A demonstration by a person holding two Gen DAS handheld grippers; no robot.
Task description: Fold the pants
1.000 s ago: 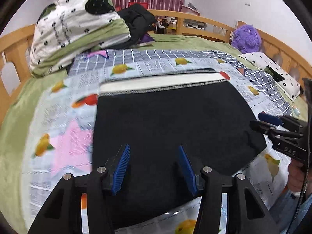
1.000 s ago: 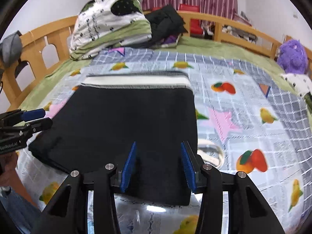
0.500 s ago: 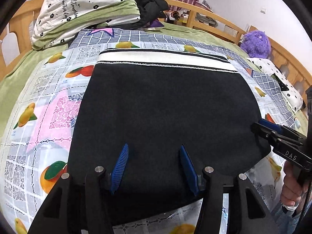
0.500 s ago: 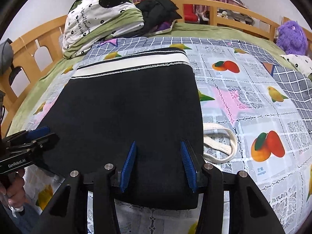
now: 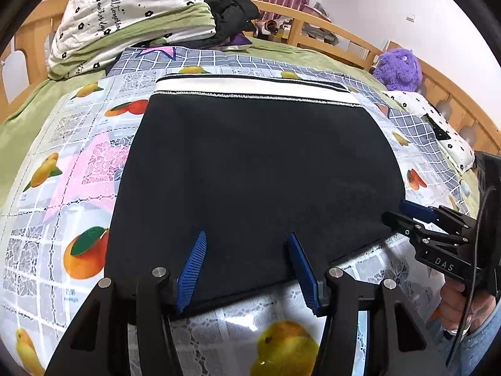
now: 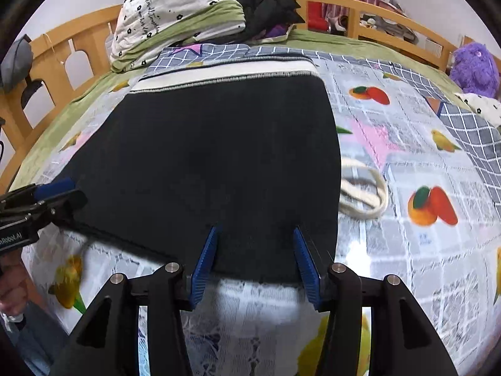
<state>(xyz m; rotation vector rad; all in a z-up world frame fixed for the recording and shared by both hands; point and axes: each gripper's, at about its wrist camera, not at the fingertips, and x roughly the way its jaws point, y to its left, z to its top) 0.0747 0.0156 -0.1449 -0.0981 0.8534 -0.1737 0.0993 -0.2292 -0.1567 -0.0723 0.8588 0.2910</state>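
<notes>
The black pants (image 5: 256, 172) lie folded flat on the fruit-print bed cover, with a white waistband (image 5: 250, 89) at the far end. They also show in the right wrist view (image 6: 213, 156). My left gripper (image 5: 247, 241) is open, its blue pads low over the near edge of the pants, left of middle. My right gripper (image 6: 255, 235) is open over the near right corner. Each gripper shows from the side in the other's view, the right one (image 5: 404, 213) and the left one (image 6: 62, 191), both at the pants' near edge.
A folded quilt pile (image 5: 131, 18) and dark clothes (image 5: 231, 9) sit at the head of the bed. A purple plush toy (image 5: 397, 69) is at the right rail. A cream strap loop (image 6: 363, 191) lies right of the pants. Wooden bed rails (image 6: 72, 53) surround the bed.
Both grippers have moved down and forward to the near edge of the pants. Both stay open.
</notes>
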